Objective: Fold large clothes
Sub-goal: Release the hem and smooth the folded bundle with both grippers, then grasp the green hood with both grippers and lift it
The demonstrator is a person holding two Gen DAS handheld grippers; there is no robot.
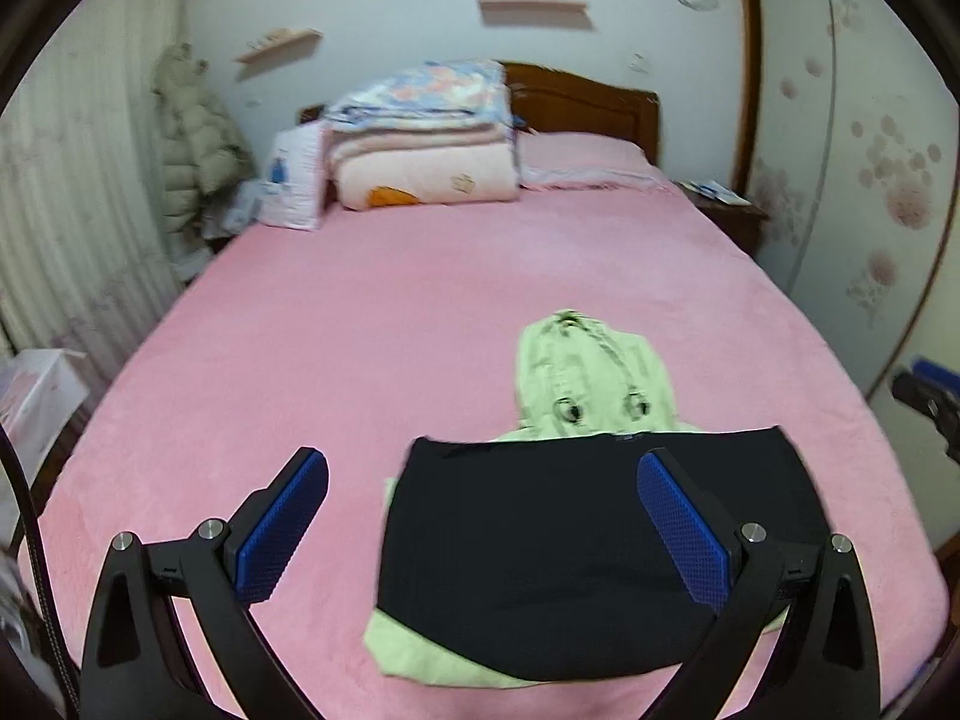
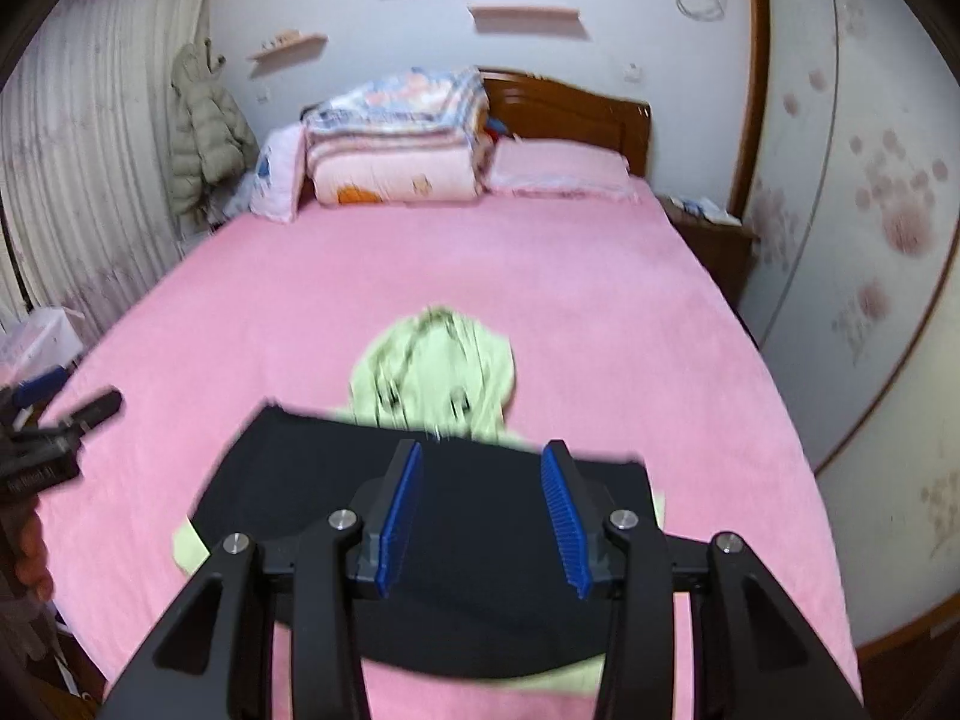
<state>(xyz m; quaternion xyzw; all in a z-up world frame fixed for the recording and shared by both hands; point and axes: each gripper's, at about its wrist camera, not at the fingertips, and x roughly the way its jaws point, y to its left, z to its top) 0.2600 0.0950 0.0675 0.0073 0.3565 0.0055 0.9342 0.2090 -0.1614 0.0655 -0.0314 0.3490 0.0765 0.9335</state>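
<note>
On the bed, left to right:
Left edge of bed: pale puffer coat hanging by the striped curtain beyond it; a white box near the left edge, lower down.
Head of bed, left part: white pillow leaning against a stack of folded quilts, floral on top, pink below.
Head of bed, right part: pink pillow lying flat in front of the wooden headboard; small shelves on the wall above.
Right edge of bed: wooden nightstand just beside the head-end corner, papers on it; wardrobe door with a flower print further right.
Bed surface: pink sheet, bare across the middle.
Left hand-held gripper: jaws spread wide, nothing between the blue pads, raised above the foot end of the bed.
Green hoodie: near the foot edge, hood pointing toward the headboard, drawstrings lying on it; body mostly covered.
Black garment: folded flat on top of the hoodie's body, green showing at its near-left corner and along its near edge.
Right hand-held gripper: jaws partly apart, gripping nothing, held above the black garment.
</note>
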